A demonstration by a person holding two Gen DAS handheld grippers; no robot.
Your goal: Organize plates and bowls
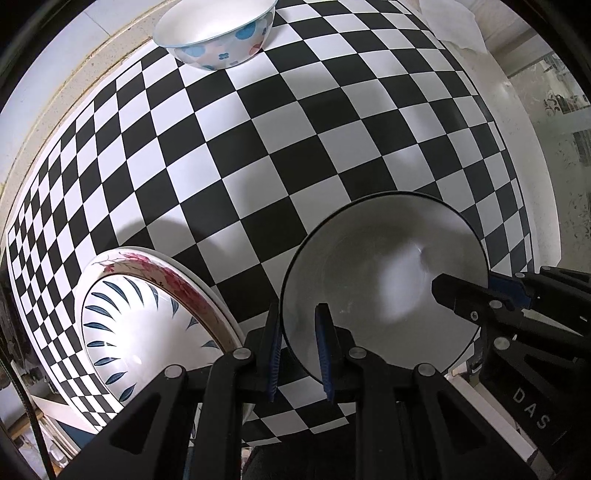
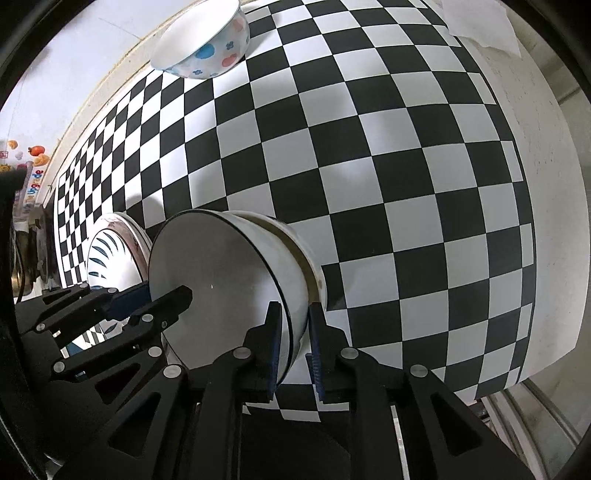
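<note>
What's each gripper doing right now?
Left gripper: shut on the rim of the black-rimmed white bowl.
Right gripper: straddles the same bowl's rim; cannot tell whether it grips.

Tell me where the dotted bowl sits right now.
The dotted bowl stands alone at the far edge of the checkered mat, top left in both wrist views, well apart from the black-rimmed bowl.
</note>
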